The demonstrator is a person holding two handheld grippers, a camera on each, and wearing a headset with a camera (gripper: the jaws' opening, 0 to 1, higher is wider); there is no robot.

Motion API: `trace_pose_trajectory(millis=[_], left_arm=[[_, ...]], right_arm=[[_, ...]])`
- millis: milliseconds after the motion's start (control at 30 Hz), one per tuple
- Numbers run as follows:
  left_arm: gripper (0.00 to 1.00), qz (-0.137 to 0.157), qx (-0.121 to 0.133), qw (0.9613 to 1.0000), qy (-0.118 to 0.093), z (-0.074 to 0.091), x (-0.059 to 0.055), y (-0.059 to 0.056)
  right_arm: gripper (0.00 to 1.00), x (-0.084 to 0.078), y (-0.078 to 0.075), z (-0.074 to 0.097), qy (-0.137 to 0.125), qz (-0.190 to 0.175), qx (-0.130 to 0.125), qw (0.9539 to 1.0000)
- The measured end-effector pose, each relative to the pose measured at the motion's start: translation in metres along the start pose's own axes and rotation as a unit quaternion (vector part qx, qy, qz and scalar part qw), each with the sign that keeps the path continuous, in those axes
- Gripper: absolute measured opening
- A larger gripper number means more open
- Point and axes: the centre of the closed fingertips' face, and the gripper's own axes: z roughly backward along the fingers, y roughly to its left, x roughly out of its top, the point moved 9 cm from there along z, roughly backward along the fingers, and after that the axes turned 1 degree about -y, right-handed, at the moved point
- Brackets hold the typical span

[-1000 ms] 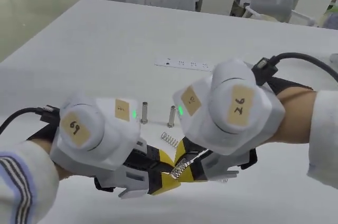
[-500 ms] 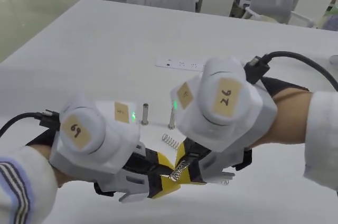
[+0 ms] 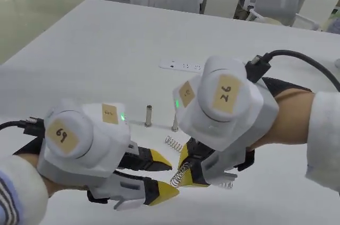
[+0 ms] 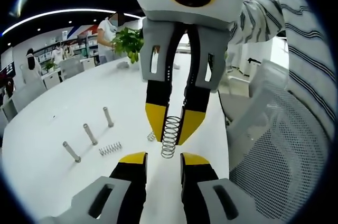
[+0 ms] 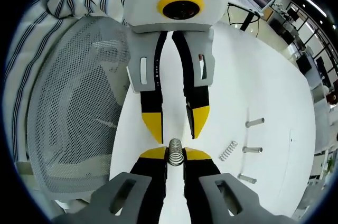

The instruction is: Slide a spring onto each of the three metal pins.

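We clamp the spring (image 4: 170, 137) in our right gripper (image 5: 176, 156), coil axis running along its jaws toward our left gripper (image 4: 161, 159), which gapes empty. The upright pins (image 5: 252, 150) wait off the right gripper's right side.

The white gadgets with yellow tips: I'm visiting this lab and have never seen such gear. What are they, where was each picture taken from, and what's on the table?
They are hand-held tongs, one in each of a person's hands; no robot is involved. The wide picture comes from a camera on the person's head. The two round pictures come from a camera riding on each tool, looking along its jaws. On the white table stand three metal pins, with a loose spring lying beside them. The right tongs are shut on a spring; the left tongs are open, facing it.
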Motion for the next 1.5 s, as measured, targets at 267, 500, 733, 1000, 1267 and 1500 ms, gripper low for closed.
trace_pose_trajectory(millis=[267, 500, 733, 1000, 1267, 1500], left_arm=[[0.49, 0.036, 0.051, 0.9980, -0.005, 0.009, -0.013, 0.013], [0.60, 0.059, 0.080, 0.9950, -0.006, 0.018, -0.016, 0.020], [0.85, 0.070, 0.120, 0.9903, -0.011, 0.027, -0.021, 0.028], [0.98, 0.105, 0.148, 0.9833, 0.007, 0.032, -0.031, 0.032], [0.98, 0.113, 0.152, 0.9819, 0.004, 0.036, -0.034, 0.032], [0.98, 0.125, 0.155, 0.9797, -0.016, 0.041, -0.032, 0.035]], right_arm=[[0.07, -0.008, -0.006, 0.005, 0.007, -0.015, 0.005, 0.9999], [0.07, -0.013, -0.012, 0.010, 0.012, -0.021, -0.002, 0.9997], [0.07, -0.017, -0.019, 0.013, 0.017, -0.028, -0.002, 0.9995], [0.07, -0.017, -0.026, 0.016, 0.021, -0.033, -0.003, 0.9992], [0.08, -0.018, -0.033, 0.020, 0.025, -0.073, 0.013, 0.9970], [0.08, -0.015, -0.049, 0.029, 0.036, -0.059, 0.002, 0.9976]])
